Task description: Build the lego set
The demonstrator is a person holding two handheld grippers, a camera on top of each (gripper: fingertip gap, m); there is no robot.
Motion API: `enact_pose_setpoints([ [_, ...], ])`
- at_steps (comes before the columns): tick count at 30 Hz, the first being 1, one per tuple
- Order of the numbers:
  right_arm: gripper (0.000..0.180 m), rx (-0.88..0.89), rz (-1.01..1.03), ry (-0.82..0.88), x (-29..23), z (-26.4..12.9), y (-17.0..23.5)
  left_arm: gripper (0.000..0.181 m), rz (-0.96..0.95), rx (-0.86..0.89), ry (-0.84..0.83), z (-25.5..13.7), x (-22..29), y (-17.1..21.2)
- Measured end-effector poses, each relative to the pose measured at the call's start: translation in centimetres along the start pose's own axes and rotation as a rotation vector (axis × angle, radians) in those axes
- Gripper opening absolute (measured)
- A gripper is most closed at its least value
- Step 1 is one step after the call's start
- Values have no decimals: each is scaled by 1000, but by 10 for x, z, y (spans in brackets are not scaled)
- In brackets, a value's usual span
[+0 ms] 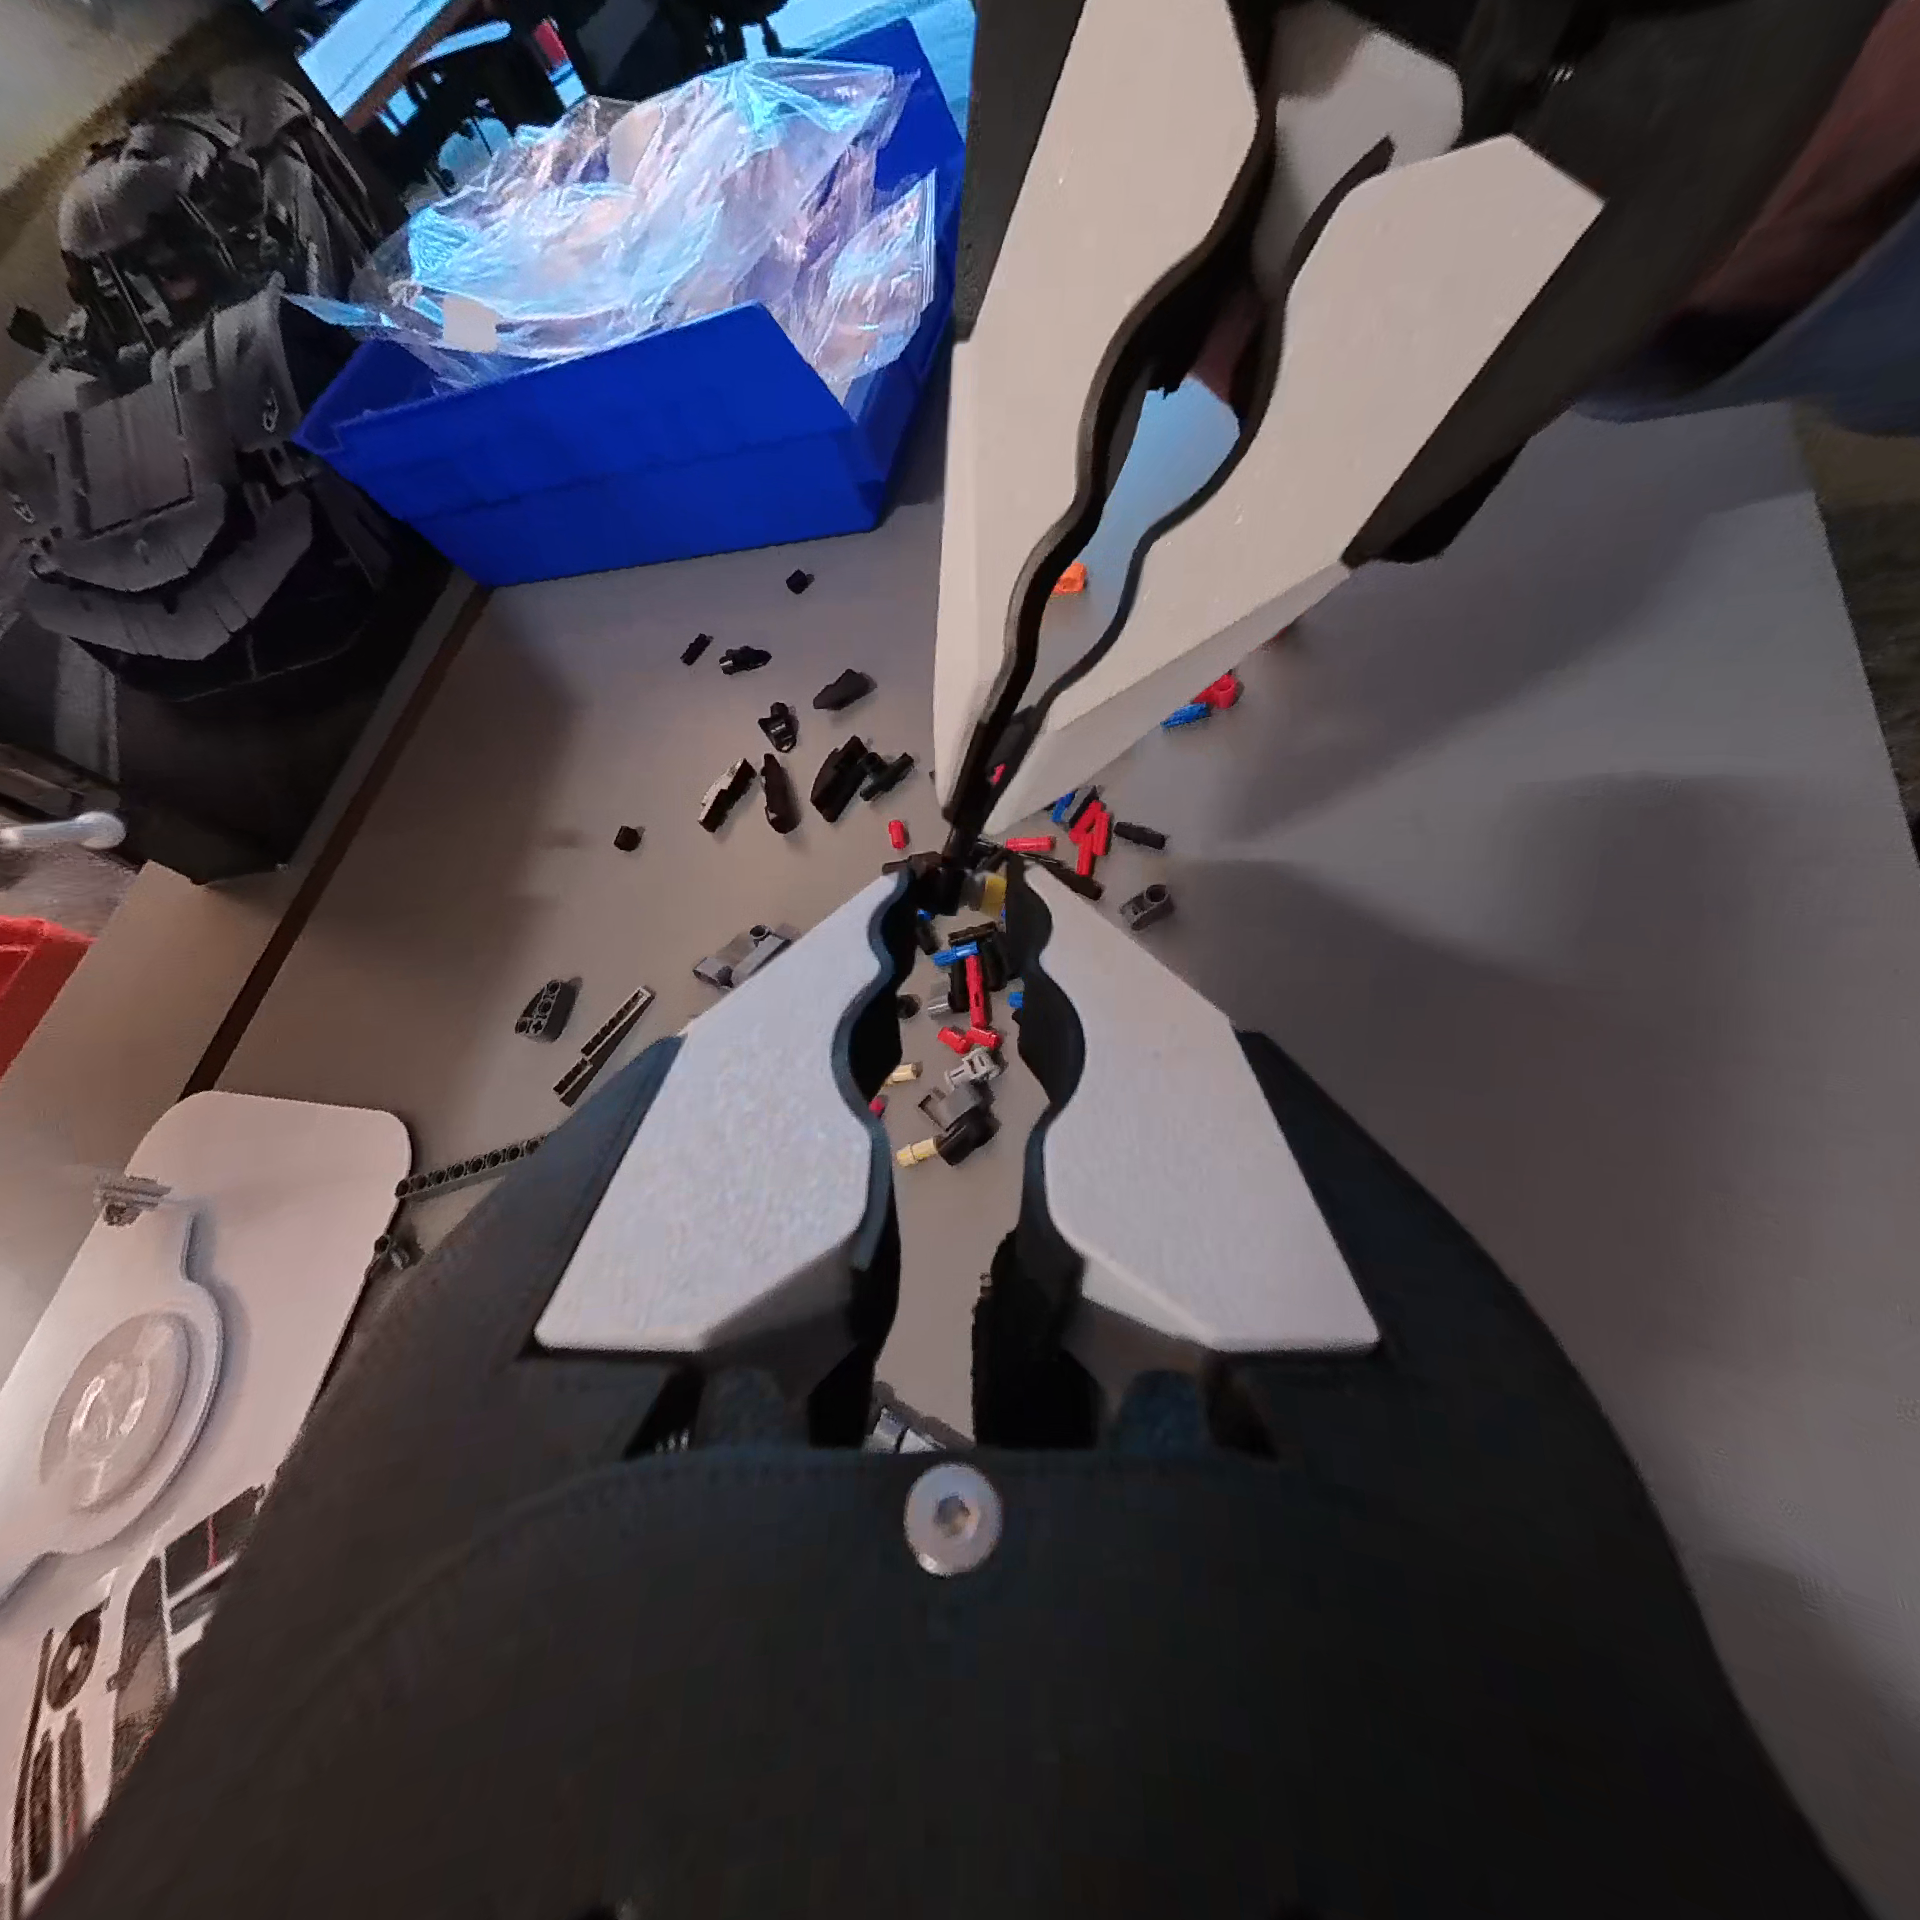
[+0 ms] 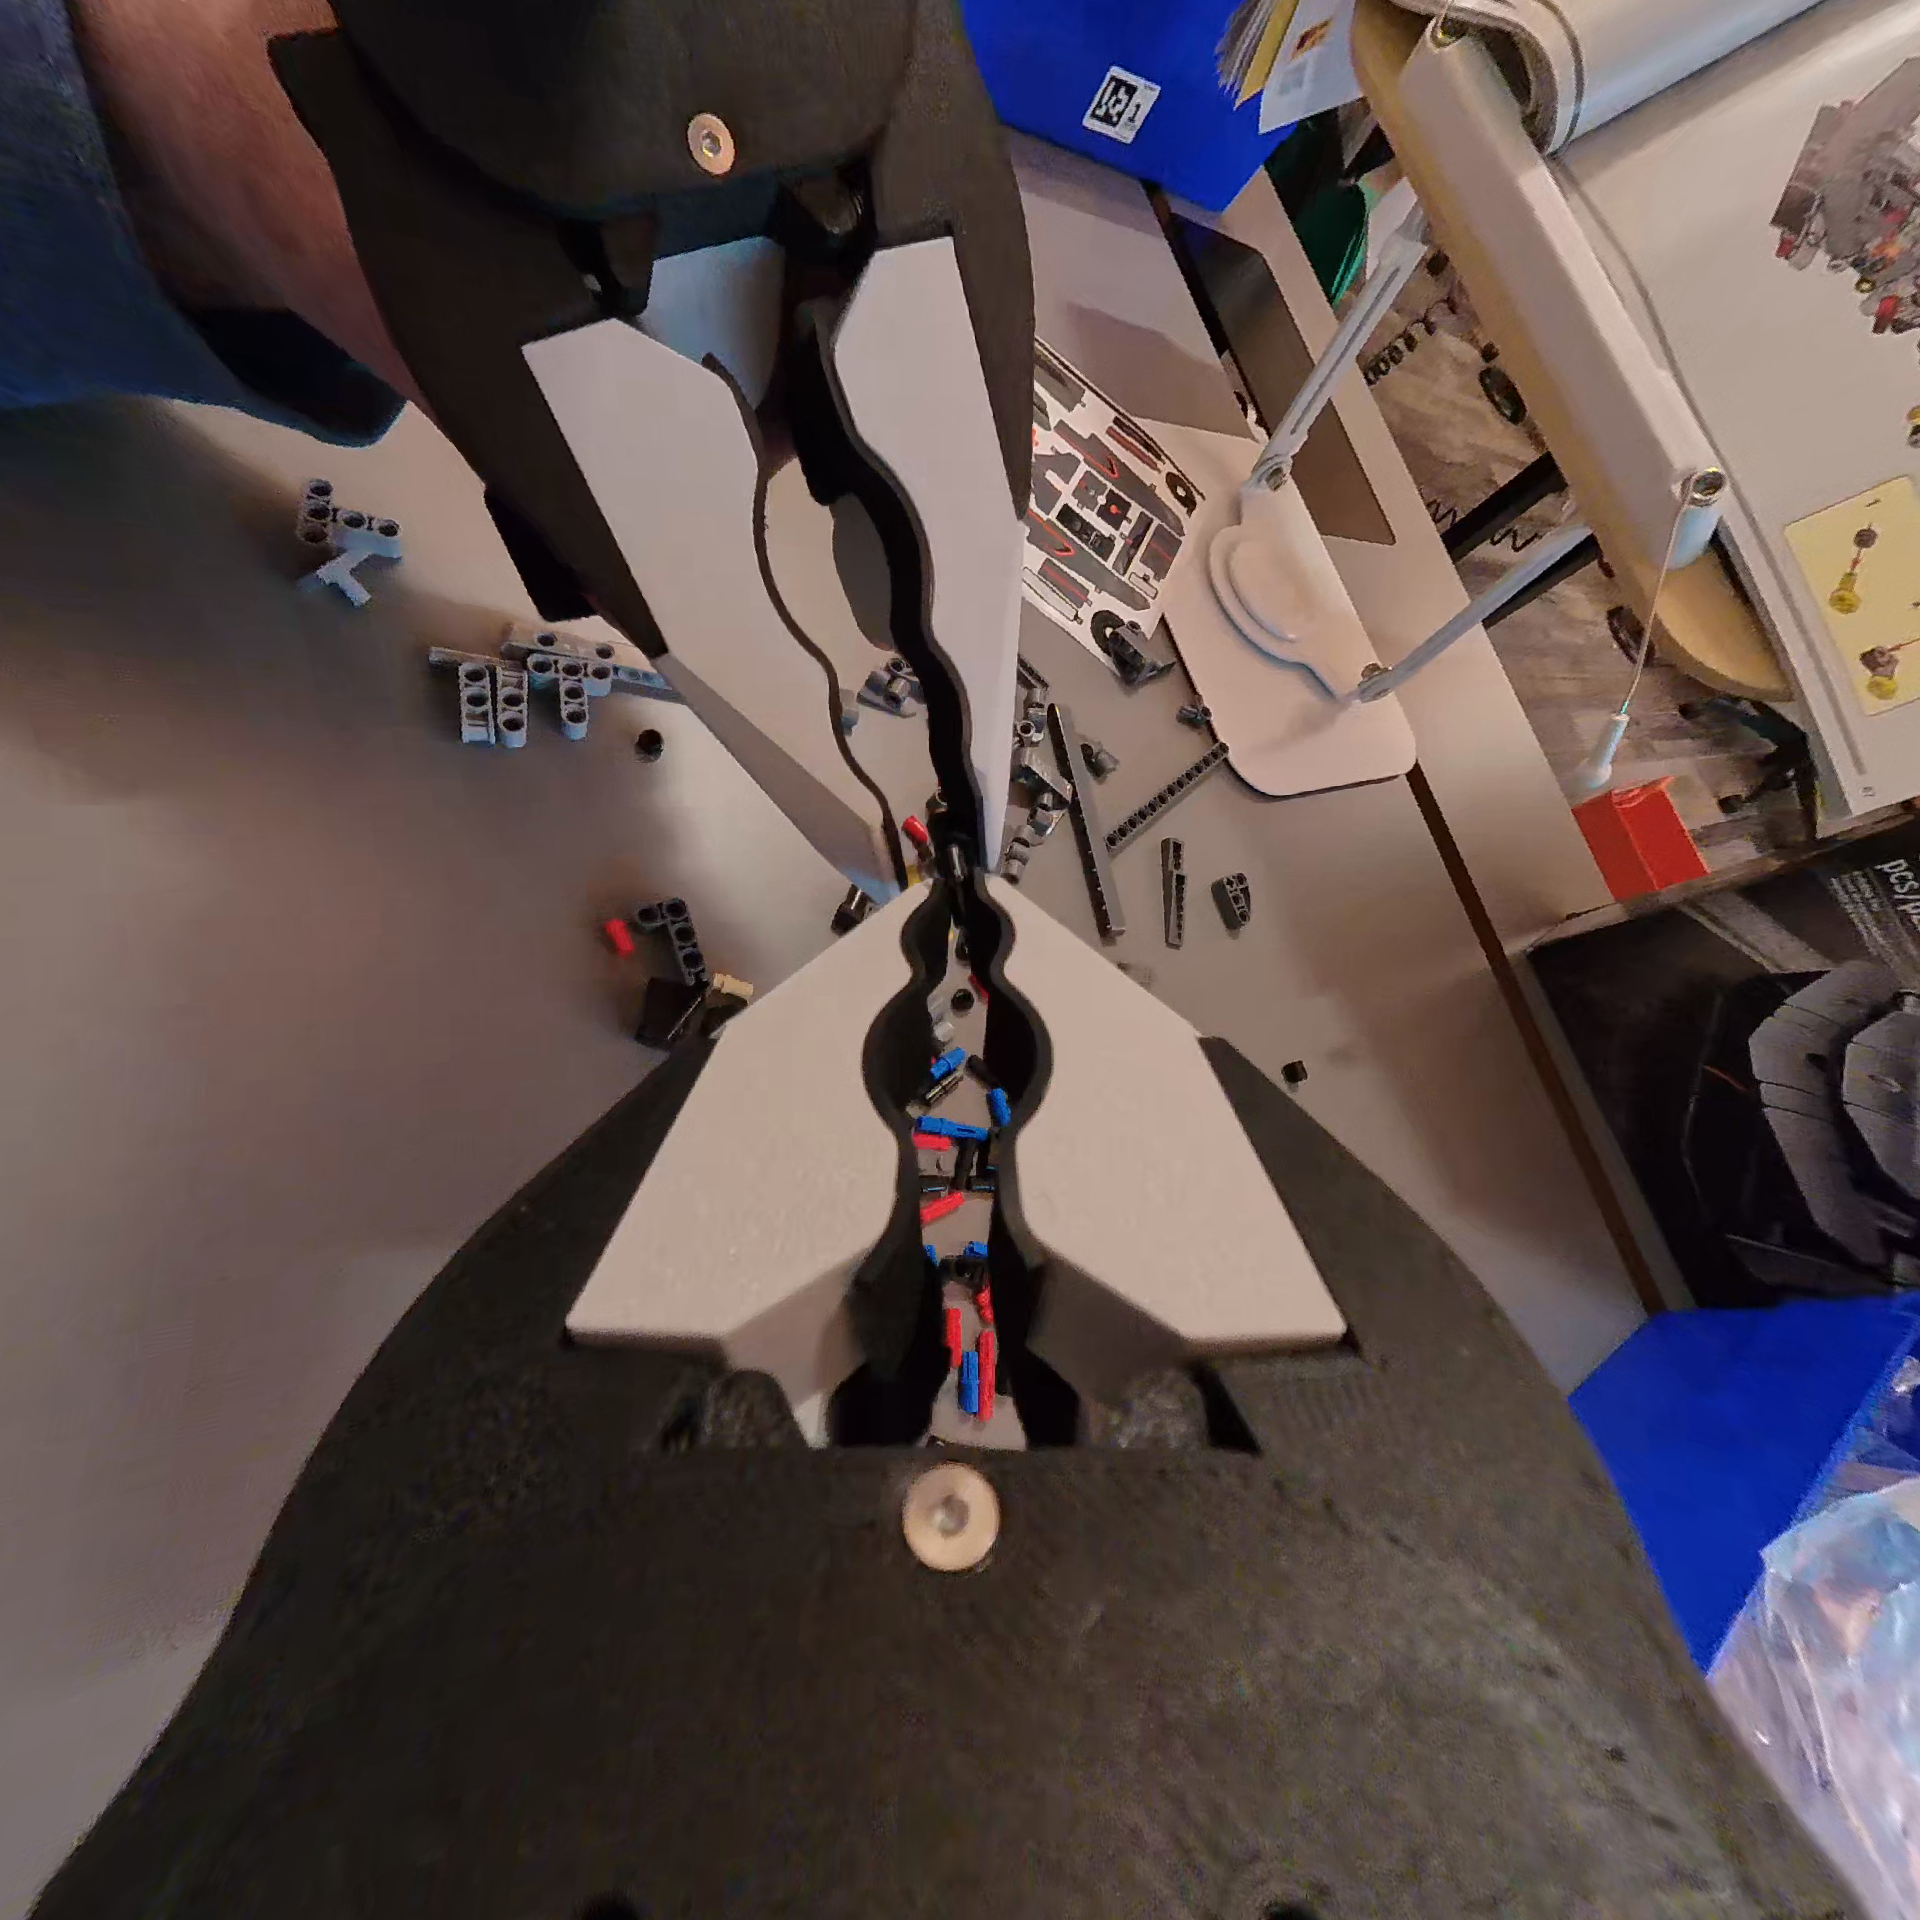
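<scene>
Your two grippers meet tip to tip above the bench, and between them sits a small black piece, with what looks like a yellow bit beside it. The right gripper has its fingers pinched narrow on a thin black part at the tips. The left gripper has its fingers closed in near the tips too, but whether they grip the piece or only touch it is hidden by the crowding.

The join is tiny and both sets of tips cover it, so you are pressing half blind. If the two parts are tilted to each other, a push may jam the peg or spring the piece out sideways.

Directly below lie loose red and blue pins and more black parts. A dropped piece would vanish among them, and lowering either gripper could scatter the pile toward the blue bin or the sticker sheet.
</scene>
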State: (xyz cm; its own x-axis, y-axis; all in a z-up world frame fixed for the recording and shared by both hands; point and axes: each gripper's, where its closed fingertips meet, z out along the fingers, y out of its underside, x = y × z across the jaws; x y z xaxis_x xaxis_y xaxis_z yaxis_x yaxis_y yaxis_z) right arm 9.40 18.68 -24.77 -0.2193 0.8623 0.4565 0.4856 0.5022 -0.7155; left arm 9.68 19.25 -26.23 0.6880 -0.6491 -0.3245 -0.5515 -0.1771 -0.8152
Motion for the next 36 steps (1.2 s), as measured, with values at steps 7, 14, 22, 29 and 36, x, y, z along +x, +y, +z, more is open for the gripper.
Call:
enact_pose_setpoints([
  [7, 0, -42, -43, 35, 0, 2, 6, 15, 35, -47, -11, 5, 1, 1],
  [14, 0, -97, -78, 44, -5, 3, 14, 15, 29, -99, 19, 11, 7, 7],
  [22, 0, -73, 94, -86, -36, -15, 47, 16, -20, -223, 214, 29, 61, 27],
  [29, 0, -95, 174, -161, -71, -29, 76, 16, 3, -344, 313, 48, 106, 46],
  [36, 0, -113, 214, -205, -93, -30, 91, 16, -21, -342, 339, 51, 115, 44],
])
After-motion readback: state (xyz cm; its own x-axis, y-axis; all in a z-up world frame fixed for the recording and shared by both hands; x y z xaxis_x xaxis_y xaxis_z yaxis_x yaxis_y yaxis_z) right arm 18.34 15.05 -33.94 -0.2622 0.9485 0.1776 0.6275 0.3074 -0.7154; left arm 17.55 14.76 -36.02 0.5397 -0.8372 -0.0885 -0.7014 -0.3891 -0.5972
